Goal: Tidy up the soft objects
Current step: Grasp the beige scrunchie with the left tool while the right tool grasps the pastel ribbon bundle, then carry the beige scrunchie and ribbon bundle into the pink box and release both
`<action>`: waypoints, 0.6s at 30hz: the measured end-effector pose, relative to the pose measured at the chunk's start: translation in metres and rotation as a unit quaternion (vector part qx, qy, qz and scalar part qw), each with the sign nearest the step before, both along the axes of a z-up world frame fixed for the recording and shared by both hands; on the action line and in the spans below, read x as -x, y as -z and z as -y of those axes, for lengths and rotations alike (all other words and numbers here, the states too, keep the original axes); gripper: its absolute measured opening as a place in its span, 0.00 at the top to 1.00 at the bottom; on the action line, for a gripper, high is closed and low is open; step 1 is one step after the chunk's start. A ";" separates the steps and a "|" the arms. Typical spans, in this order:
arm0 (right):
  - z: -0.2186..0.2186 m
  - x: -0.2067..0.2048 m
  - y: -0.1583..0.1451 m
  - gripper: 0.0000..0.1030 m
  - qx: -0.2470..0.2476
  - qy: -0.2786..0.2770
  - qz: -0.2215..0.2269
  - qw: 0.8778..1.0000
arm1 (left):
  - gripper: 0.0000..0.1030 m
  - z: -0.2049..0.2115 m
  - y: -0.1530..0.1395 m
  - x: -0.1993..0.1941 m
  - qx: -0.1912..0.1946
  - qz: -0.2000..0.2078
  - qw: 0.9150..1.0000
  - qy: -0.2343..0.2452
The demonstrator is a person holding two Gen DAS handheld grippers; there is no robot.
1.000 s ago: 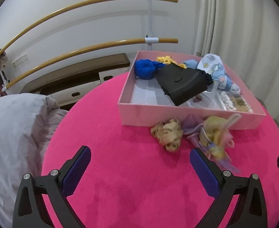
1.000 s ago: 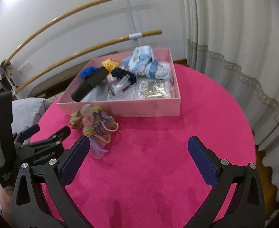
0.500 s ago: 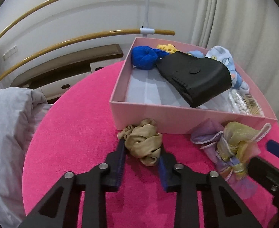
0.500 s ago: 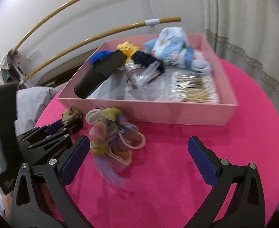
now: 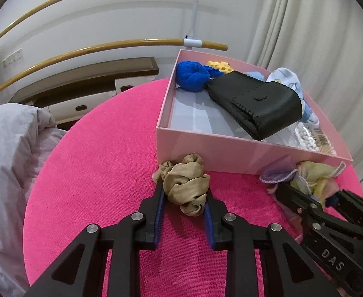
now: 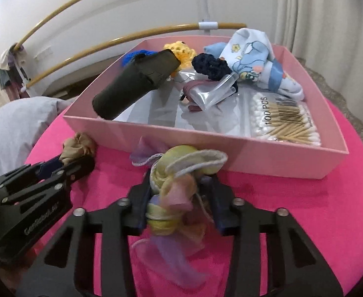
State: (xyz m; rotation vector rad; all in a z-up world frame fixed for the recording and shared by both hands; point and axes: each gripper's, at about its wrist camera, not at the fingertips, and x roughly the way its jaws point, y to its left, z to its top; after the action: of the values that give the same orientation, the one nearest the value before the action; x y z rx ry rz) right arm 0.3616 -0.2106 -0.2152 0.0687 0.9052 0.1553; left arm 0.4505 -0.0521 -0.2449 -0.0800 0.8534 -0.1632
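On the pink tabletop point(image 5: 102, 168), just outside the near wall of the box point(image 5: 230, 148), two scrunchies lie side by side, neither in the box yet. The tan scrunchie point(image 5: 185, 185) sits near the box's left front corner; the pastel scrunchie point(image 6: 179, 188) sits further right along the same wall, its frilled edge touching it.

Left claw point(image 5: 184, 206): clamped on the tan scrunchie, blue pads pressed into both flanks, fabric bulging up between them. Right claw point(image 6: 179, 198): jaws closing around the pastel scrunchie, pads against the gathered middle; loose lilac chiffon trails out below toward the camera, blurred.

Both claws point steeply down and forward toward the box wall, roughly parallel, the left one a little further back from the wall. In the left view the right claw point(image 5: 312, 198) shows at the lower right edge, close alongside.

Doing the step well, as I judge it:
- Let the right claw finish on the elastic core, not the chiffon alone, or the frill may slip out.
- Lift both straight up until they clear the wall before moving forward; the wall is close and a low carry would snag it.
- Bare floor shows in the box's near left part, beside the black pouch point(image 5: 258, 104); the right side holds cotton swabs point(image 6: 287, 121) and socks point(image 6: 255, 59).
- Keep the two claws apart on the lift.
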 end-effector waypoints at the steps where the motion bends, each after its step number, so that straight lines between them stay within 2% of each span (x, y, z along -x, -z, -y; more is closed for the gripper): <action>1: 0.000 0.003 0.000 0.69 -0.002 0.000 0.000 1.000 | 0.77 -0.001 -0.001 0.002 0.000 0.000 1.000 0.000; 8: 0.013 0.035 -0.004 0.69 -0.018 0.012 -0.002 1.000 | 0.80 -0.005 -0.007 0.024 0.007 0.003 1.000 -0.004; 18: 0.036 0.079 -0.021 0.69 -0.034 0.012 0.004 0.999 | 0.80 0.002 -0.016 0.098 0.014 0.001 1.000 0.020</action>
State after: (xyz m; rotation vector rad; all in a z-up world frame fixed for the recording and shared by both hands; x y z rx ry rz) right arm 0.2826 -0.2462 -0.1939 0.1415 0.8901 0.1630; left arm 0.3525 -0.0545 -0.2287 -0.0885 0.8512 -0.2125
